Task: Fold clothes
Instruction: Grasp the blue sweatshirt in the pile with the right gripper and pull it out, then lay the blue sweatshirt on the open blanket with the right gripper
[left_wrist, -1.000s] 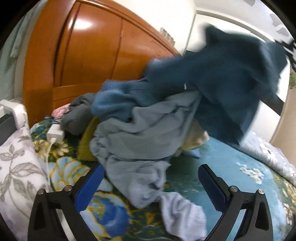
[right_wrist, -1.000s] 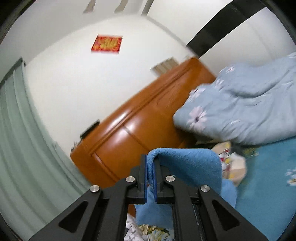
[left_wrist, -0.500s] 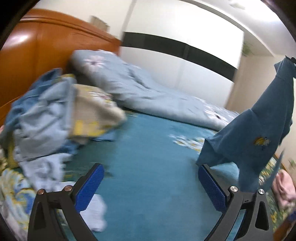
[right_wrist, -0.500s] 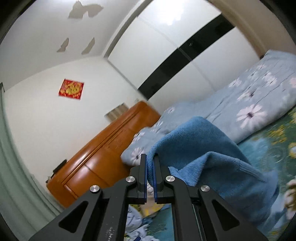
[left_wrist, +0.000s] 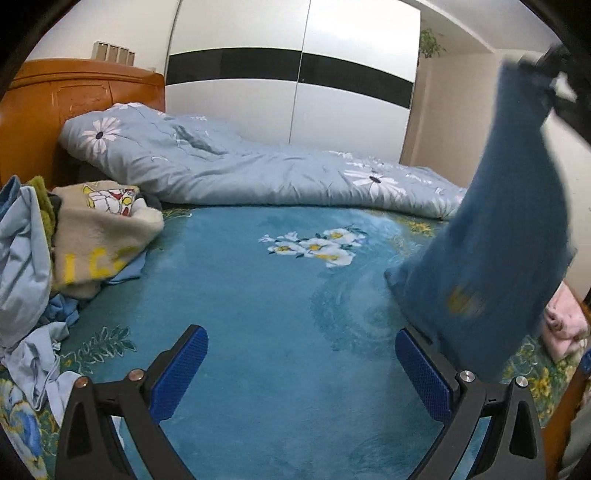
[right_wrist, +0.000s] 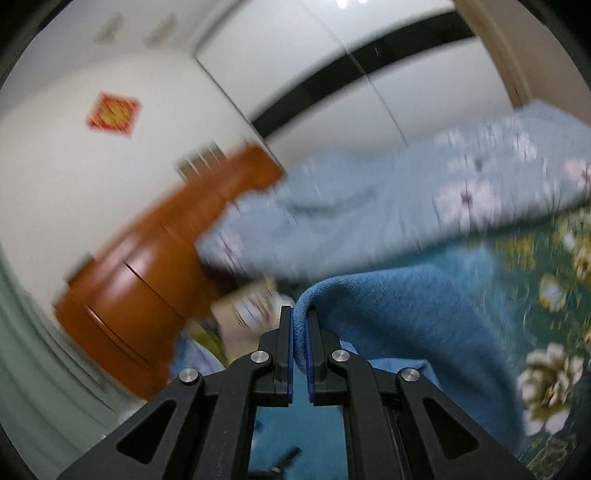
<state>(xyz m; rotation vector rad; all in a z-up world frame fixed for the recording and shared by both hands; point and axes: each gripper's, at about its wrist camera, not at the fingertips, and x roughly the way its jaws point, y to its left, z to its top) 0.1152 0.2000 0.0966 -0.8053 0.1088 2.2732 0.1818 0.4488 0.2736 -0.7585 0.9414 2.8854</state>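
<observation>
- So, biggest thing first: the bed (left_wrist: 258, 314) takes up most of the room, covered in a teal floral spread, with an orange wooden headboard (left_wrist: 74, 96) at the far left end.
- Behind it is a white wardrobe (left_wrist: 295, 55) with a black band across the doors.
- Along the back edge of the bed lies a light blue quilt (left_wrist: 240, 170) with white daisies, bunched in a long roll.
- Piled at the left side of the bed near the headboard is a heap of unfolded clothes (left_wrist: 26, 251): pale blue stuff, plus a beige blanket (left_wrist: 99, 236) with yellow letters and a cartoon print lying on top, just beside the quilt.
- Then the blue fleece garment (left_wrist: 498, 240), the one actually being handled. It hangs in the air at the right side of the bed, lower end draping down near the spread, a small yellow patch on it.
- Right gripper (right_wrist: 301, 332) is pinching a folded edge of that fleece between its pads, pressed tight on it; view's blurry, though.
- Left gripper (left_wrist: 301, 373) is spread wide over the bare spread, nothing between its blue pads (left_wrist: 181, 369); the fleece hangs right by its right-hand finger.
- Small pink folded thing (left_wrist: 565, 325) at the far right edge, can't tell what.
</observation>
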